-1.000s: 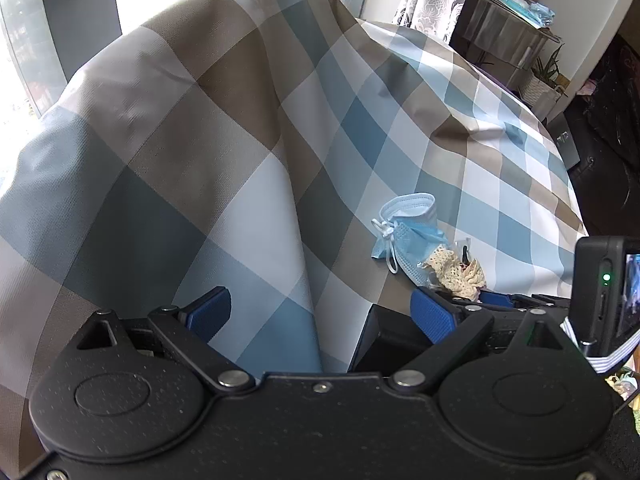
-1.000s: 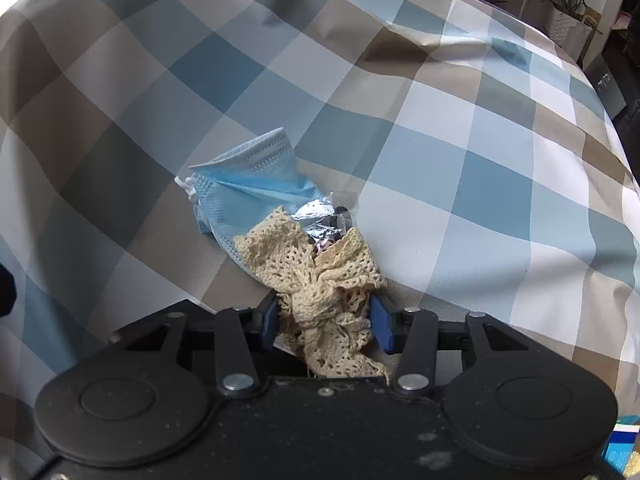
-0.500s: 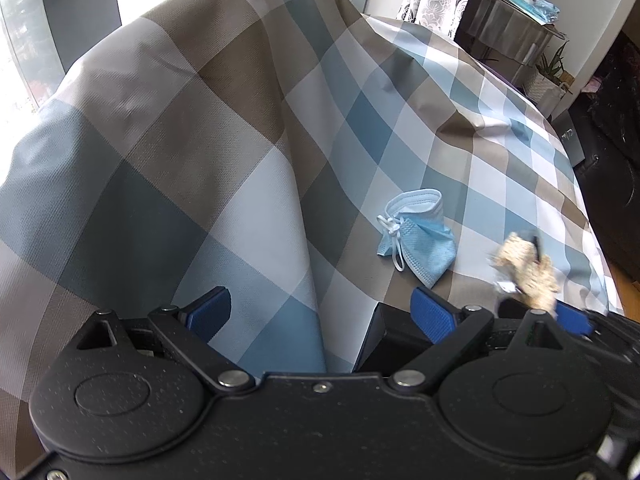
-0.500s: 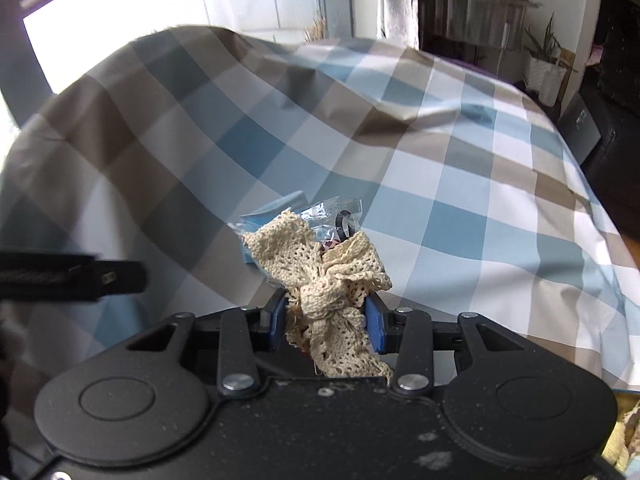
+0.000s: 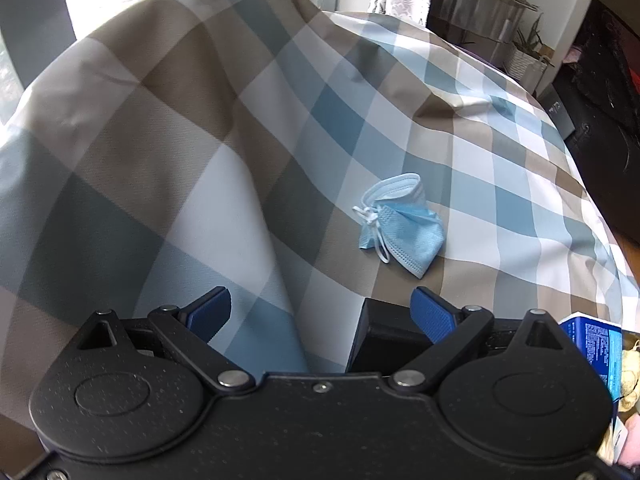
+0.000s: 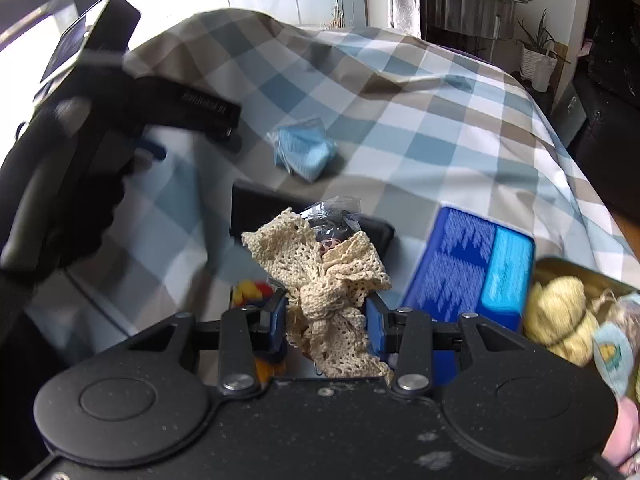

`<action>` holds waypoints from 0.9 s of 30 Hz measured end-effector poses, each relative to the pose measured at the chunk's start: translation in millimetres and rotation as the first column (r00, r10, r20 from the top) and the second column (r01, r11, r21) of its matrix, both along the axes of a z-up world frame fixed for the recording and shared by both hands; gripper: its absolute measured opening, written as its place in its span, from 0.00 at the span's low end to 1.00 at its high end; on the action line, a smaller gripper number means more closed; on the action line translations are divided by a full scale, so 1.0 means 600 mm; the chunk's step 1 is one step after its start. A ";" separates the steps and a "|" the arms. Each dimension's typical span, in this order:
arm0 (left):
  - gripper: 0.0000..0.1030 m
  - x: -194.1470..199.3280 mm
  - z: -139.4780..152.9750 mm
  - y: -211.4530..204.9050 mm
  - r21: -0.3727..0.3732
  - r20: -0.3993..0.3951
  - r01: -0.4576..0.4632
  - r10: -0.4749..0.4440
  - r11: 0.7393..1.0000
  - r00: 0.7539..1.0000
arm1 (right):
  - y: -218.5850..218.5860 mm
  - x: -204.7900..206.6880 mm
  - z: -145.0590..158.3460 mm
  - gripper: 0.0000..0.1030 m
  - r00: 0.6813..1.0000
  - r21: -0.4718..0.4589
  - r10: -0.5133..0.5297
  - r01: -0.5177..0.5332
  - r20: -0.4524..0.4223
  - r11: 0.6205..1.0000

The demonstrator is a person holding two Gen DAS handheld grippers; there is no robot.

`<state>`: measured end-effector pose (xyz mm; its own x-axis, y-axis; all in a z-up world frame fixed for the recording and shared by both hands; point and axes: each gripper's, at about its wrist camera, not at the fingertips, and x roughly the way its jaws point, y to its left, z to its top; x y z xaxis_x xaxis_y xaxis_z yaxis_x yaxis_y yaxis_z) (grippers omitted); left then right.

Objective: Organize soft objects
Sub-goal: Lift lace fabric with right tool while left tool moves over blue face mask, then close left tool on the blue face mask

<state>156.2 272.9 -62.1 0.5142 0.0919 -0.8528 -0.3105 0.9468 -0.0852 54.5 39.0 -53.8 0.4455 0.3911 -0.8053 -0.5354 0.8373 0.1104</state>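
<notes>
One item, the cream lace bundle (image 6: 332, 280), now lifted off the checked cloth (image 5: 500, 200) in the clamped right hand-held gripper (image 6: 326, 316), bound for sorting; blue face mask (image 5: 404, 226) remains; left hand-held gripper (image 5: 322, 308) wide open, empty

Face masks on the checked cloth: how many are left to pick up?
1. A single blue face mask lies crumpled on the checked cloth, ahead of the open left gripper. Folds in the cloth could hide others.

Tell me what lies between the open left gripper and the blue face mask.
Only bare checked cloth separates the left gripper from the blue face mask; the left wrist view shows that stretch.
</notes>
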 end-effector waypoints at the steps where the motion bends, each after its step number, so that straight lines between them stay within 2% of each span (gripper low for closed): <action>1: 0.90 0.002 -0.002 -0.003 0.001 0.004 0.009 -0.009 1.000 1.000 | -0.008 -0.013 -0.004 0.38 1.000 -0.004 0.003 -0.003 -0.003 1.000; 6: 0.90 0.002 -0.014 -0.022 0.027 0.019 0.049 -0.050 0.998 0.999 | -0.019 -0.048 -0.012 0.38 1.000 -0.013 0.024 -0.024 0.011 1.000; 12: 0.90 -0.003 -0.029 -0.050 0.058 -0.010 0.103 -0.103 0.993 0.995 | -0.005 -0.052 -0.007 0.38 0.998 -0.005 0.067 -0.067 0.002 0.998; 16: 0.90 0.004 -0.020 -0.070 0.112 -0.005 0.131 -0.131 0.985 0.991 | -0.004 -0.056 0.004 0.38 0.997 -0.017 0.077 -0.077 0.022 0.997; 21: 0.90 0.047 -0.006 -0.086 0.130 0.011 0.160 -0.162 0.979 0.987 | -0.011 -0.056 0.005 0.38 0.997 -0.021 0.069 -0.069 0.022 0.997; 25: 0.90 0.100 -0.021 -0.089 0.124 -0.010 0.177 -0.178 0.976 0.984 | -0.017 -0.049 0.003 0.38 0.999 -0.016 0.051 -0.051 0.003 0.999; 27: 0.90 0.121 -0.033 -0.096 0.161 -0.033 0.192 -0.189 0.968 0.981 | -0.017 -0.045 0.002 0.38 0.999 -0.020 0.043 -0.043 0.001 0.999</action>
<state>228.9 215.1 -82.1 0.5208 0.1322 -0.8434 -0.1233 0.9892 0.0789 27.7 28.5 -52.7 0.4301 0.3934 -0.8126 -0.5713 0.8155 0.0925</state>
